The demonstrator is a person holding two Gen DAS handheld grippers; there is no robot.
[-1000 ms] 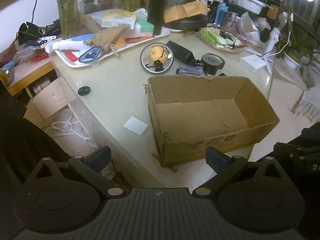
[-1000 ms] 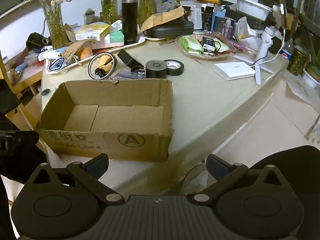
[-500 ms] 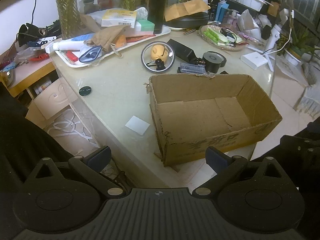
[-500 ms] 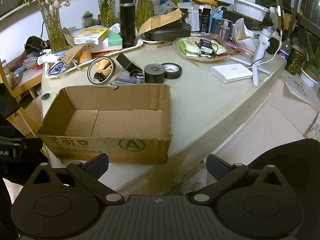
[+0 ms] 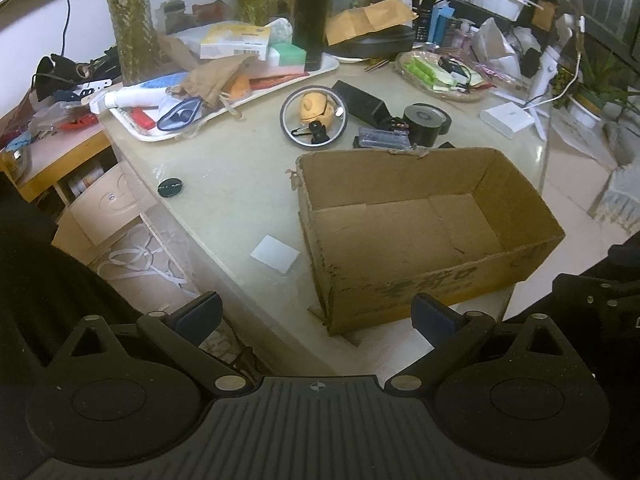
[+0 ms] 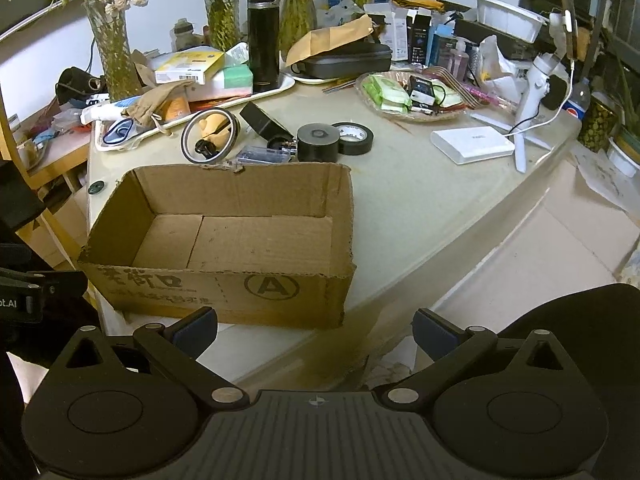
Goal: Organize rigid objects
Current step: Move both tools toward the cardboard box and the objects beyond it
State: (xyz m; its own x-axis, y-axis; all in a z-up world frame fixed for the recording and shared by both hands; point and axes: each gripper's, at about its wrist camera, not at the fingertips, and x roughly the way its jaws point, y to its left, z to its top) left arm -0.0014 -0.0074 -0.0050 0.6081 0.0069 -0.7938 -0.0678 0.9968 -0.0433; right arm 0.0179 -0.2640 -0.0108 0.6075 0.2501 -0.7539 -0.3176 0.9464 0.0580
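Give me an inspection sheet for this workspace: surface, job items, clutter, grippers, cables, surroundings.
Surface: pale table, crowded along the far side, bare near the box.
Job's things: open cardboard box, nothing inside; behind it two black tape rolls, a ring around a small yellow object, and a black block.
Clutter: white tray piled with boxes, tube and pouch; black flask standing on the tray; basket of packets; white paper slip; black cap.
Grippers: left gripper and right gripper both open, holding nothing, short of the box.
Cables: white cable to the white box.
Surroundings: vases of plants, cluttered shelves, tiled floor.
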